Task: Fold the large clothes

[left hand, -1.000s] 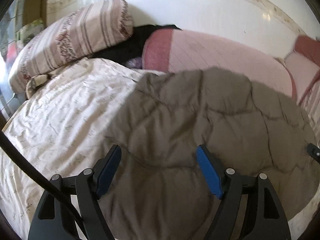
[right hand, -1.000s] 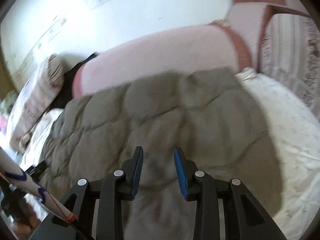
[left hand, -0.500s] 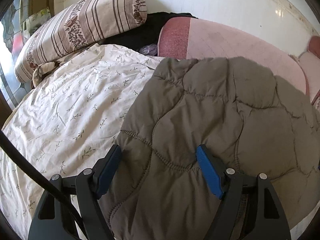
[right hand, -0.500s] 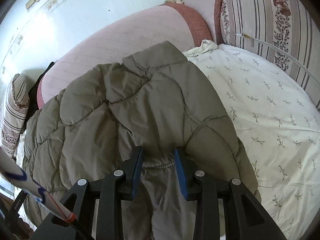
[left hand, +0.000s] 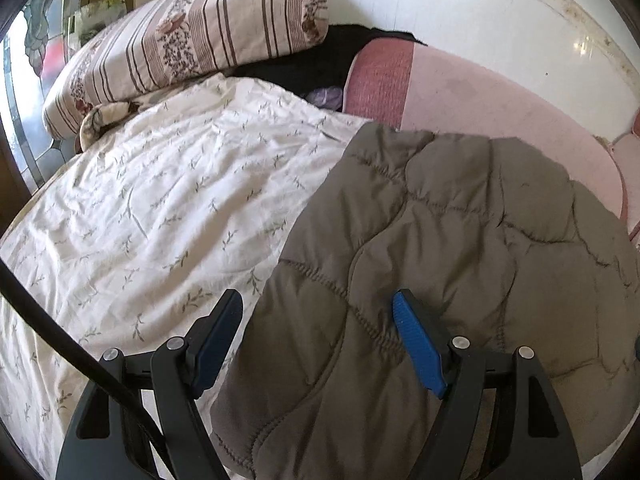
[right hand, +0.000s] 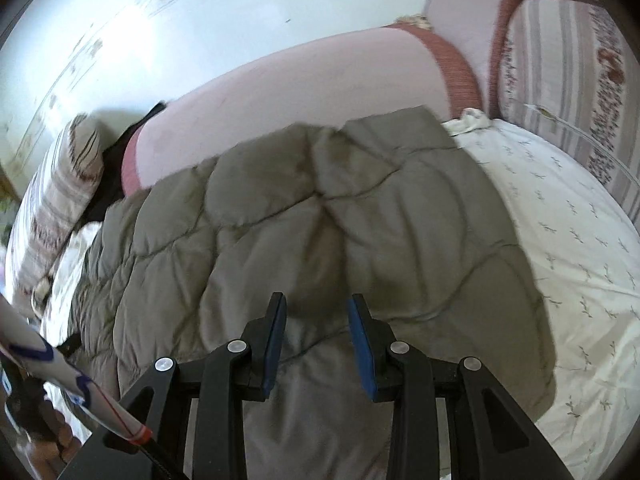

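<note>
A grey-brown quilted jacket (left hand: 460,240) lies spread on a bed with a white leaf-print sheet (left hand: 160,200). My left gripper (left hand: 316,300) is open wide over the jacket's left edge. Its left finger is above the sheet and its right finger above the jacket, and neither pad presses on the cloth. In the right wrist view the jacket (right hand: 320,220) fills the middle and is slightly blurred. My right gripper (right hand: 318,300) hovers low over the jacket's near part. Its jaws stand narrowly apart with both blue pad faces bare.
A striped floral pillow (left hand: 192,40) lies at the far left, with a black garment (left hand: 320,60) beside it. A pink padded bolster (left hand: 480,100) runs along the white wall. Another striped cushion (right hand: 580,80) borders the sheet (right hand: 580,260) on the right. A black cable (left hand: 48,320) crosses the lower left.
The left wrist view has shifted left, so more sheet and pillow show and the jacket's left edge now lies between the jaws. The right wrist view dipped, then rose. The jacket lies flatter.
</note>
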Tool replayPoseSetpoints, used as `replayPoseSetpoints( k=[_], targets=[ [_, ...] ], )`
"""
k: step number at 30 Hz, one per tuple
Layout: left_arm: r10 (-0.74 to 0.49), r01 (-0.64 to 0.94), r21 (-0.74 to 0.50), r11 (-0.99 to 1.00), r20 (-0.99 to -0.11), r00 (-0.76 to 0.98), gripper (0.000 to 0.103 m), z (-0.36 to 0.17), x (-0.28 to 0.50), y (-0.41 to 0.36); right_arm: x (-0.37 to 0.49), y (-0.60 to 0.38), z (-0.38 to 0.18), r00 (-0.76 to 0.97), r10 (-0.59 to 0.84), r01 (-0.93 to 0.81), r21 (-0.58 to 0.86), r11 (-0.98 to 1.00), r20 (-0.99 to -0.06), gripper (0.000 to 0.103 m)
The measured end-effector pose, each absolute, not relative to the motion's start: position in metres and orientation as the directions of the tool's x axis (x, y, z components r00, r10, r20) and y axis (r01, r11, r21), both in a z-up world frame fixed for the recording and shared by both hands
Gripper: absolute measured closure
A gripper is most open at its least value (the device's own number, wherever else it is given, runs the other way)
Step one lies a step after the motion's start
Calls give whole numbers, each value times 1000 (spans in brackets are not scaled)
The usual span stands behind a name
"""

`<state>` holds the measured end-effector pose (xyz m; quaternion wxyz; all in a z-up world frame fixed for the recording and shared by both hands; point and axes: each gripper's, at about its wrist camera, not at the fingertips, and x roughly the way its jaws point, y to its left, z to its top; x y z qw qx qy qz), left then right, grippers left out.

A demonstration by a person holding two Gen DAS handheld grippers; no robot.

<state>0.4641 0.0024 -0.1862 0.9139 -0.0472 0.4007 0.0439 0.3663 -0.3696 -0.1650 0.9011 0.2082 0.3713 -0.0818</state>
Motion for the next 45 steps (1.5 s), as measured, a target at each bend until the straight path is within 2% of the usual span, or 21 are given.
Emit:
replayPoseSetpoints(
  k=[8, 16, 28, 31, 36, 39, 41, 45],
  targets=[
    [50, -110, -33, 993, -742, 668, 26, -190, 465, -1, 372, -360, -177, 684, 2, 292, 276, 916, -729, 63],
    [-19, -32, -65, 997, -663, 748, 26, -166, 450, -13, 365, -357, -159, 723, 16, 264, 297, 918, -691, 63],
    [-45, 76, 17, 997, -668, 743, 26, -176, 438, -54, 368, -325, -159, 714, 74, 184, 288, 940, -696, 62],
    [-17, 77, 60, 995, -666, 746, 26, -179, 436, -61, 369, -317, -161, 708, 76, 173, 278, 945, -702, 59],
    [-13, 74, 60, 995, -680, 733, 26, -179, 436, -59, 367, -317, -163, 696, 78, 174, 273, 946, -713, 57],
    [-21, 66, 36, 997, -704, 710, 21, -176, 438, -53, 356, -335, -153, 711, 41, 219, 277, 936, -702, 54],
    [-33, 36, -11, 999, -735, 677, 19, -175, 441, -41, 343, -360, -146, 712, -18, 303, 284, 910, -702, 36],
    [-96, -73, -173, 982, -795, 599, 19, -175, 444, -2, 314, -415, -143, 687, -85, 465, 347, 814, -722, 36]
  ],
)
